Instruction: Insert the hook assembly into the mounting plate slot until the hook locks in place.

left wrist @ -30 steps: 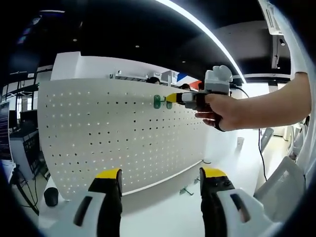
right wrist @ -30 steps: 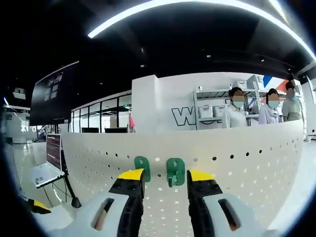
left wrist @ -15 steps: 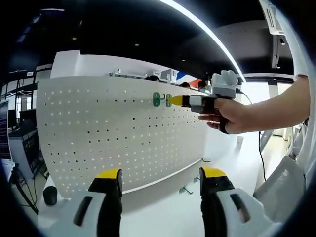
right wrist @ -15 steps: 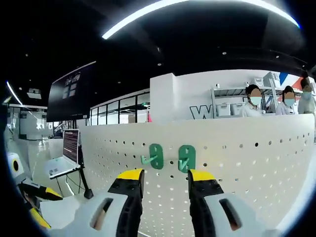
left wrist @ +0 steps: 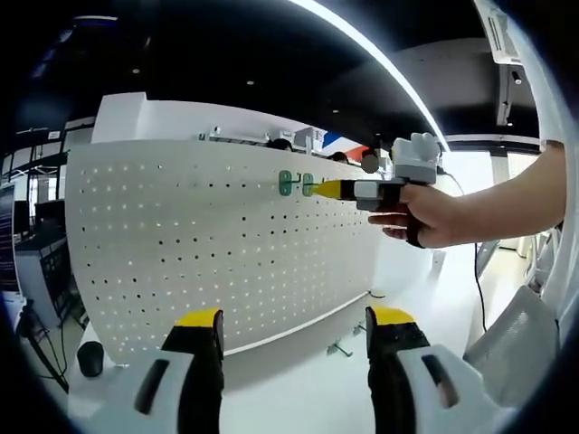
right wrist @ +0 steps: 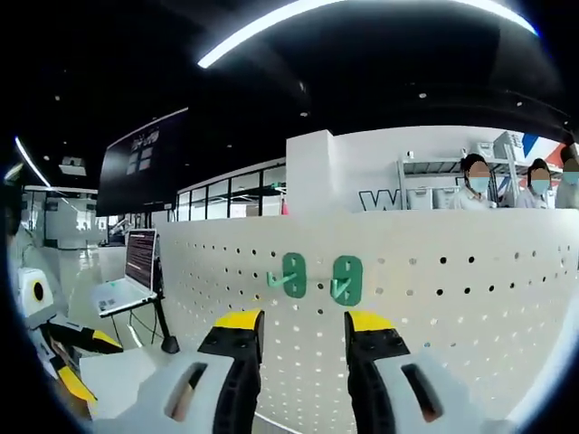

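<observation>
Both green hooks (right wrist: 346, 279) sit seated in the pegboard (right wrist: 470, 298); right tongs (right wrist: 298, 323) gape empty at 6 o'clock, clearing them; left tongs (left wrist: 294, 318) gape idle.

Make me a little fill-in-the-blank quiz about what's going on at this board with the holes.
1. The two hooks on the white pegboard are coloured ____.
2. The number of hooks on the board is ____.
3. The right gripper has its jaws ____, with nothing between them.
4. The tips of the left gripper are coloured ____.

Missing words: green; two; open; yellow
</observation>
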`<control>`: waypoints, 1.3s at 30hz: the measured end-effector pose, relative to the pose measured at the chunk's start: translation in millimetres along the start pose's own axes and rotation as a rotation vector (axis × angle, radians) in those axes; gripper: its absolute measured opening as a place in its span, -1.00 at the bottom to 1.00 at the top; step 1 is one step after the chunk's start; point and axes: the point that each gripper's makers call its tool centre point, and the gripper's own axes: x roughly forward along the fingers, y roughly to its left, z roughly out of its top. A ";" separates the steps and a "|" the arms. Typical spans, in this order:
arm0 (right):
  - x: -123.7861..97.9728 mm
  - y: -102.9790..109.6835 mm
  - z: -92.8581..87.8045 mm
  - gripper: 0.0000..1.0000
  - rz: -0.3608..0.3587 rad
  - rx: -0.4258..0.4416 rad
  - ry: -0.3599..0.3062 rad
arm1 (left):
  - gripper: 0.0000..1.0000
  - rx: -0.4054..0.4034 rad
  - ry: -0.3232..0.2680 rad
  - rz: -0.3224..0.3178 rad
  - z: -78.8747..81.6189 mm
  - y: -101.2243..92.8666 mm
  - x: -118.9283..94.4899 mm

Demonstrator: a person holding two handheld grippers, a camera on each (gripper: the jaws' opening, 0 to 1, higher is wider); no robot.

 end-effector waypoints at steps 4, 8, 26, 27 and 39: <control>-6.5 5.6 -6.1 -0.27 0.041 -0.025 0.021 | 0.32 -0.001 -0.004 -0.005 1.9 -1.0 0.6; -14.0 7.5 -13.2 -0.25 0.067 -0.024 0.047 | 0.33 0.001 -0.005 -0.006 3.7 -0.9 1.1; -63.7 7.7 -28.9 -0.18 0.128 -0.012 0.053 | 0.36 0.003 -0.014 -0.003 8.6 1.4 -1.1; -66.0 7.4 -29.4 -0.17 0.131 -0.012 0.050 | 0.36 0.008 -0.013 -0.003 9.0 1.4 -1.2; -92.8 9.3 -33.4 -0.10 0.148 -0.018 0.034 | 0.38 0.005 -0.017 0.002 10.8 1.9 -5.8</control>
